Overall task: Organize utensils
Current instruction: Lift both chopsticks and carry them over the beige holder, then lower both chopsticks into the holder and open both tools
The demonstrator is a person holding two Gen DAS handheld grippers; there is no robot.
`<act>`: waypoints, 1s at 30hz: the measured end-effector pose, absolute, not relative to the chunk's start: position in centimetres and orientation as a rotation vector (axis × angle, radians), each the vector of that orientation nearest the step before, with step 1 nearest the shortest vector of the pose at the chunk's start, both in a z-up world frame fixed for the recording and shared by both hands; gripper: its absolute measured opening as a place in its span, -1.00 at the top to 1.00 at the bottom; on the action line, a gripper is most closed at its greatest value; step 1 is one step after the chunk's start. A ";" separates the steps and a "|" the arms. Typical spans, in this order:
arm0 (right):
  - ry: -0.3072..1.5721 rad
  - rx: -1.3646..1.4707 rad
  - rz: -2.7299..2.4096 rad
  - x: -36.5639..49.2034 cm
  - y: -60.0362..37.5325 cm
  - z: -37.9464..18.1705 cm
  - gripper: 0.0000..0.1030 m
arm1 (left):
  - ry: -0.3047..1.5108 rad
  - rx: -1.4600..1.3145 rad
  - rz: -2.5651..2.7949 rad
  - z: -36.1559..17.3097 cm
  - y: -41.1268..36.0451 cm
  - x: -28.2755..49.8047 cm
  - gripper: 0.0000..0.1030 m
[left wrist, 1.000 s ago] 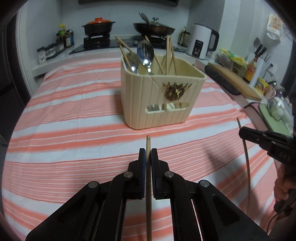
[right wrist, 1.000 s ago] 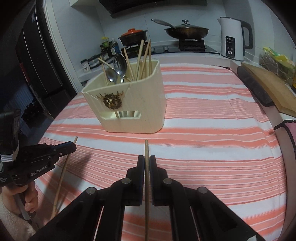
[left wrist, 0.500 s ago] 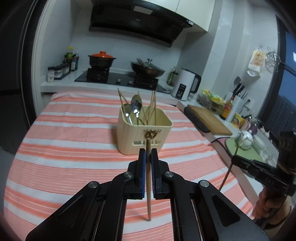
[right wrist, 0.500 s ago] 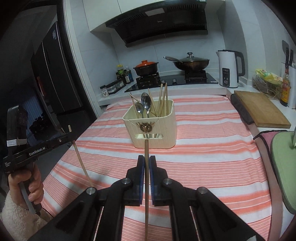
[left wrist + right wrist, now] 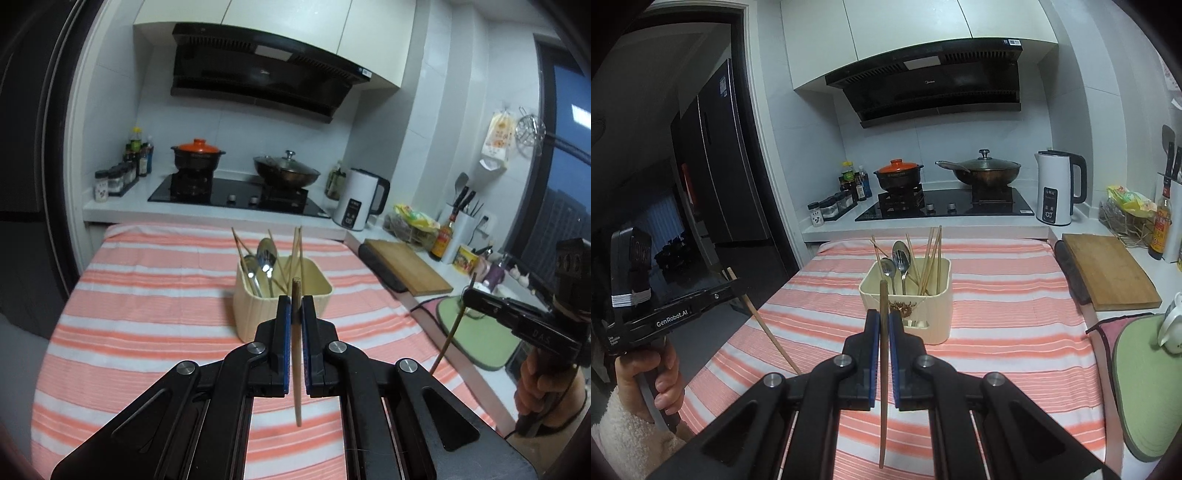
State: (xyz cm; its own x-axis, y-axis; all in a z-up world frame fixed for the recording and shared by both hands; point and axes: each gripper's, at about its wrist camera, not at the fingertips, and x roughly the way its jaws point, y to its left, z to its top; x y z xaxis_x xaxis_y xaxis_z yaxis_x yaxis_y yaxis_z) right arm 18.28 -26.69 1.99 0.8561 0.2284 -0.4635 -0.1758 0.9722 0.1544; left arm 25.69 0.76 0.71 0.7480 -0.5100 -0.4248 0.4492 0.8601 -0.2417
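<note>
A cream utensil holder (image 5: pixel 255 306) (image 5: pixel 934 310) stands mid-table on the striped cloth, with two spoons (image 5: pixel 266 258) and several chopsticks in it. My left gripper (image 5: pixel 295 306) is shut on a wooden chopstick (image 5: pixel 296 376), held nearly upright, high above the table in front of the holder. My right gripper (image 5: pixel 883 321) is shut on another chopstick (image 5: pixel 882 387), also raised in front of the holder. Each gripper shows in the other's view: the right one (image 5: pixel 476 299) at the far right, the left one (image 5: pixel 727 288) at the far left.
The pink-and-white striped cloth (image 5: pixel 147 302) covers the table. Behind it are a stove with an orange-lidded pot (image 5: pixel 197 155) and a wok (image 5: pixel 286 173), and a white kettle (image 5: pixel 358 201). A wooden cutting board (image 5: pixel 406 266) and a green mat (image 5: pixel 1141 387) lie to the right.
Both grippers have risen well above the table and pulled back from the holder, each lifting its chopstick off the cloth. The holder looks smaller and farther away.
</note>
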 end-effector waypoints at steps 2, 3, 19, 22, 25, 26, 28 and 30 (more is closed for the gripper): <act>0.493 0.094 0.210 19.0 -26.9 2.8 0.90 | 0.478 -0.116 -0.519 1.9 0.9 26.1 0.93; 0.488 0.088 0.207 19.5 -27.0 3.2 0.90 | 0.469 -0.114 -0.517 2.4 0.9 26.4 0.93; 0.247 0.015 0.163 30.8 -26.9 9.9 0.90 | 0.266 -0.118 -0.428 9.6 -2.5 35.6 0.94; 0.217 0.024 0.163 33.6 -26.9 9.3 0.90 | 0.271 -0.124 -0.410 8.5 -3.7 38.1 0.93; 0.260 0.026 0.159 36.7 -26.8 7.6 0.90 | 0.334 -0.119 -0.406 6.5 -5.0 41.1 0.94; 0.286 0.033 0.160 37.8 -26.9 6.9 0.90 | 0.354 -0.114 -0.404 5.8 -5.4 41.8 0.94; 0.332 0.042 0.168 39.7 -27.1 5.5 0.90 | 0.392 -0.099 -0.396 4.3 -6.1 43.3 0.93; 0.352 0.034 0.171 40.9 -27.3 4.1 0.90 | 0.431 -0.085 -0.391 2.7 -6.6 44.5 0.94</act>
State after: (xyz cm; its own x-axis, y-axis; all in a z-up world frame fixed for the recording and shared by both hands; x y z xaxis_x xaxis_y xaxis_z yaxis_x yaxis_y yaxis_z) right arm 40.92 -27.27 4.05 0.9245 0.1730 -0.3398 -0.1612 0.9849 0.0627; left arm 44.54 -6.61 2.71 0.8357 -0.3865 -0.3901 0.3509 0.9223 -0.1622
